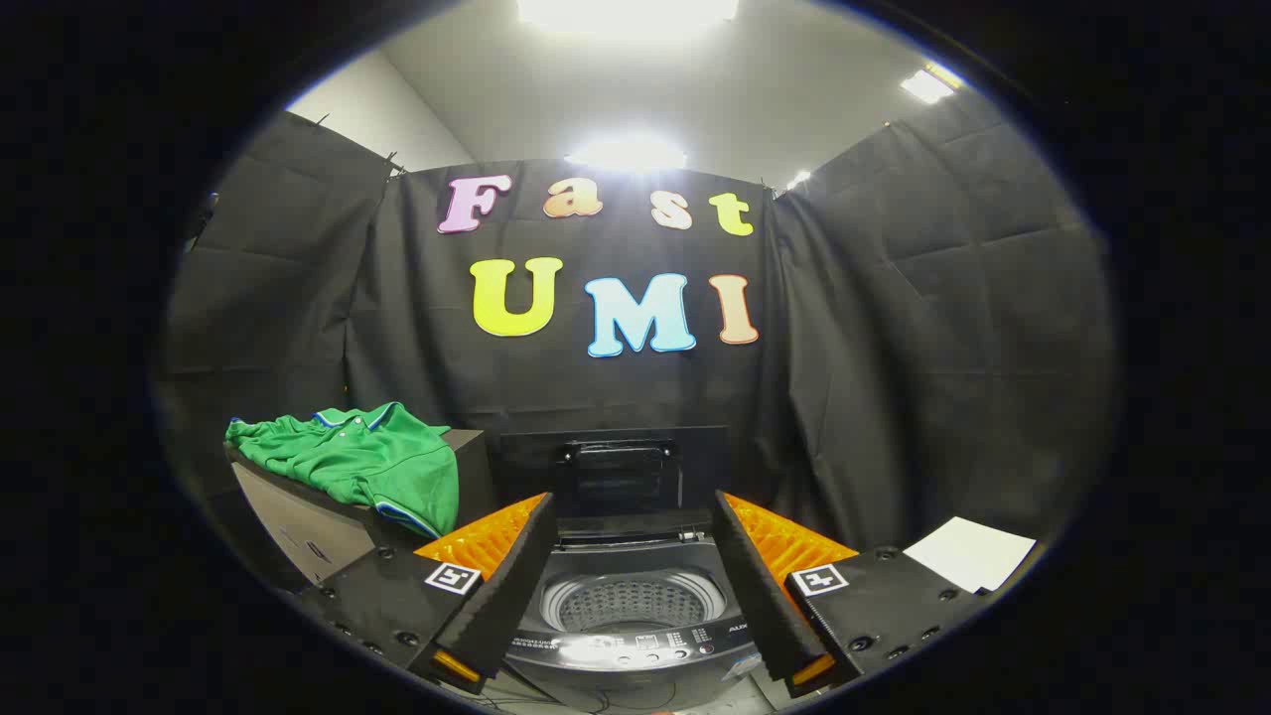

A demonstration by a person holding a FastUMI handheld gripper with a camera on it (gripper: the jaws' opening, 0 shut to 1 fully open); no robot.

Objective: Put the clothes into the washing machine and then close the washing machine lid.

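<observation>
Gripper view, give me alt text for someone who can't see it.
The open gripper frames a top-loading washing machine just ahead, its lid raised and the drum bare. A green polo shirt lies on a box beside the machine.

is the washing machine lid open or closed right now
Open: the lid stands upright behind the drum, whose perforated inside shows between the open gripper fingers.
</observation>
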